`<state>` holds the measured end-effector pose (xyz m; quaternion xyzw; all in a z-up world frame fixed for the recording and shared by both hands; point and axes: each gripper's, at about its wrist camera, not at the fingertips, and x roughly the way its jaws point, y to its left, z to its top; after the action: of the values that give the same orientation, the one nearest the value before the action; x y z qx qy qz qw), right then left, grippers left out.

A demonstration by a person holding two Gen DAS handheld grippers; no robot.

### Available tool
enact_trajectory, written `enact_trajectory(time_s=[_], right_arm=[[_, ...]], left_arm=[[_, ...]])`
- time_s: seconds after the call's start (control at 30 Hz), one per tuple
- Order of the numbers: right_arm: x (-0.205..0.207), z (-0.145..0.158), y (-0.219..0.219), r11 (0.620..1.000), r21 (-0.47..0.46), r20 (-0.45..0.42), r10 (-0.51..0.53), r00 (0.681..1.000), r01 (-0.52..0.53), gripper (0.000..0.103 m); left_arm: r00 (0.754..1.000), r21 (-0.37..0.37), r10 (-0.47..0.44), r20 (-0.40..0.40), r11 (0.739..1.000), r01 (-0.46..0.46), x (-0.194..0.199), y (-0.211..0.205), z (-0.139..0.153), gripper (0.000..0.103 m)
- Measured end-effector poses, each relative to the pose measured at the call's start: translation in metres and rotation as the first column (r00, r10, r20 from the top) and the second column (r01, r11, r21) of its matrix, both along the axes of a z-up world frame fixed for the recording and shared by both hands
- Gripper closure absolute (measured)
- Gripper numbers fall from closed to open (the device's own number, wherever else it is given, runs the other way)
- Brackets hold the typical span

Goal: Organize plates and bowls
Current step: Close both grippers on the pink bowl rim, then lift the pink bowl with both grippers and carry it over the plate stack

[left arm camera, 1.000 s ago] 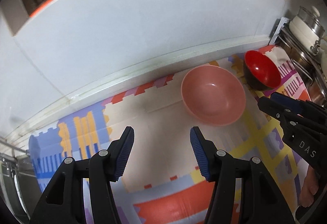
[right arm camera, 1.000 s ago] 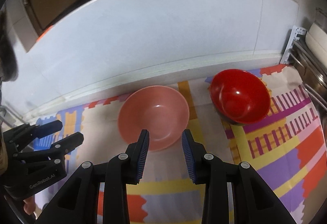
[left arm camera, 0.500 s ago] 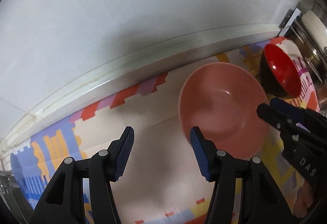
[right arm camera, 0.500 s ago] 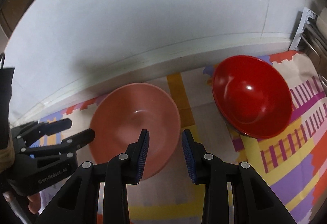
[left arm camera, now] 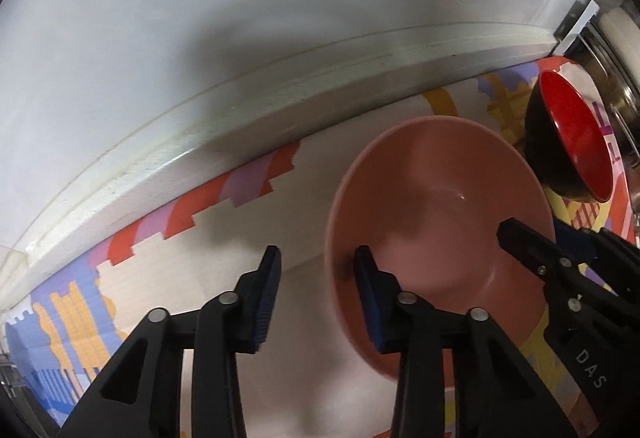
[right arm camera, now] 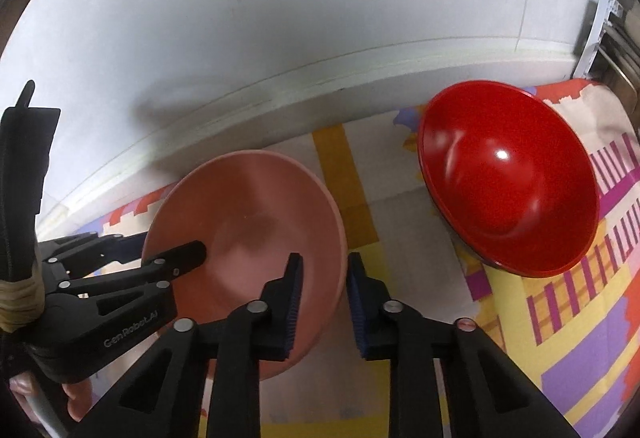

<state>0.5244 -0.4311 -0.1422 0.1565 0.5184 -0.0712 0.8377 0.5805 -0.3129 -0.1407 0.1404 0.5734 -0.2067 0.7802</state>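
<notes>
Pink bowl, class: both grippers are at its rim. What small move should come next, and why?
Probably close both grippers. The left gripper and the right gripper are open, each straddling an opposite side of the pink bowl's rim, one finger inside and one outside. The bowl does not look gripped yet, so it cannot be carried toward the red bowl.

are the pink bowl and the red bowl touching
Apart. The right wrist view shows a plain strip of patterned mat between the pink bowl and the red bowl.
</notes>
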Motion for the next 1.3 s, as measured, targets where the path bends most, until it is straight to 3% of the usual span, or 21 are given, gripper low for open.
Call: enact_trajectory(time_s=[0.13, 0.43, 1.3], right_arm=[[0.001, 0.000, 0.002, 1.000, 0.018, -0.004, -0.014, 1.000, 0.015, 0.088], [0.001, 0.007, 0.009, 0.999, 0.029, -0.004, -0.021, 1.000, 0.021, 0.088], [-0.073, 0.095, 0.064, 0.994, -0.022, 0.125, 0.108, 0.986, -0.107, 0.088]], left_arm=[[1.000, -0.020, -0.009, -0.009, 1.000, 0.009, 0.000, -0.004, 0.001, 0.087], [1.000, -0.004, -0.008, 0.028, 1.000, 0.008, -0.006, -0.004, 0.012, 0.088], [0.987, -0.074, 0.092, 0.134, 0.994, -0.083, -0.099, 0.061, 0.093, 0.088]])
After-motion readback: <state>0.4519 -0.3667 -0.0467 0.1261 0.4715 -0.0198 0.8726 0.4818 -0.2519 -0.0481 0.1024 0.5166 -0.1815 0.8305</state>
